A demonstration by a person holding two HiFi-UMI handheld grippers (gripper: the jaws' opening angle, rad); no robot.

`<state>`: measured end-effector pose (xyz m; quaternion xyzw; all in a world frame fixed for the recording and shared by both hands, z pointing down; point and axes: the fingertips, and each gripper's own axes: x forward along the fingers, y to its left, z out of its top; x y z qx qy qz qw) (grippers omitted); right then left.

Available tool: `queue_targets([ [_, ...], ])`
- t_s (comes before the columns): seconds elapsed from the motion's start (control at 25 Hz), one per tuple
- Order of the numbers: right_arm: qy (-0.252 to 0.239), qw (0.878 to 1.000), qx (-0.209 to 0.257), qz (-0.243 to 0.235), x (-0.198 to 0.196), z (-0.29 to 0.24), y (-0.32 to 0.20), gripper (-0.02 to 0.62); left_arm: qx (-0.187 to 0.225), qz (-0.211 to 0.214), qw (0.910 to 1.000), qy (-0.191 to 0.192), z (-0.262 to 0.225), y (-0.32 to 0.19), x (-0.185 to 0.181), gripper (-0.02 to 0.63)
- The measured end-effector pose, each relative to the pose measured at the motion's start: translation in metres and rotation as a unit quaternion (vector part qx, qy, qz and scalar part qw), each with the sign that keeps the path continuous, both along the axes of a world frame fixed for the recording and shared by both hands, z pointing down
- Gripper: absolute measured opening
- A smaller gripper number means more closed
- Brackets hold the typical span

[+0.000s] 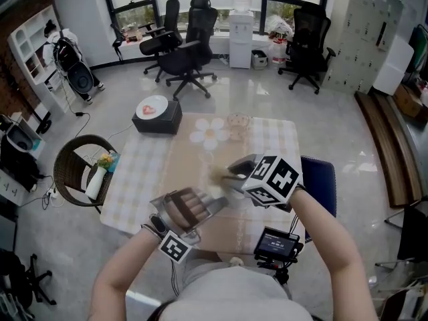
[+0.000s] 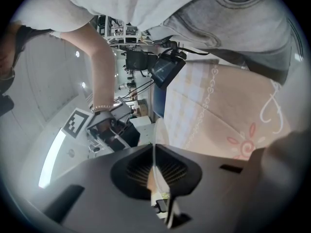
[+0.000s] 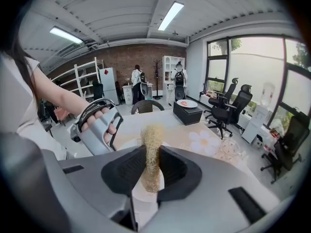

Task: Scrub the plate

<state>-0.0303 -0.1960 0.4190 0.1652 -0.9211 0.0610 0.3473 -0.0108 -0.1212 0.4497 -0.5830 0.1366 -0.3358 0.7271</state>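
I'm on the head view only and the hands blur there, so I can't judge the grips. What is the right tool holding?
Observer: The right tool is shut on a tan fibrous scrubber that sticks out past its jaws.
Operator: And the left one?
Observer: The left tool is shut on the rim of the white plate, seen edge-on.
Operator: Is the scrubber on the plate?
Observer: The right gripper view shows the plate directly behind the scrubber; contact I can't confirm.
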Motion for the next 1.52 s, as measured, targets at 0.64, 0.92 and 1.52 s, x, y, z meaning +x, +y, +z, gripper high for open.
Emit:
queue_targets([
  [0.64,0.006,0.995,-0.030,0.096,0.042,0.034,-0.041,0.087,0.002,0.003,1.0000,0.000,-0.001,0.001,0.000,0.023],
  [0.92,0.023,0.991,-0.030,0.125,0.060,0.046,-0.051,0.087,0.006,0.003,1.0000,0.002,-0.003,0.001,-0.001,0.023],
  [1.52,-0.055,0.997,-0.002,-0.051,-0.010,-0.034,0.028,0.087,0.001,0.006,1.0000,-0.006,0.000,-0.001,0.000,0.023],
])
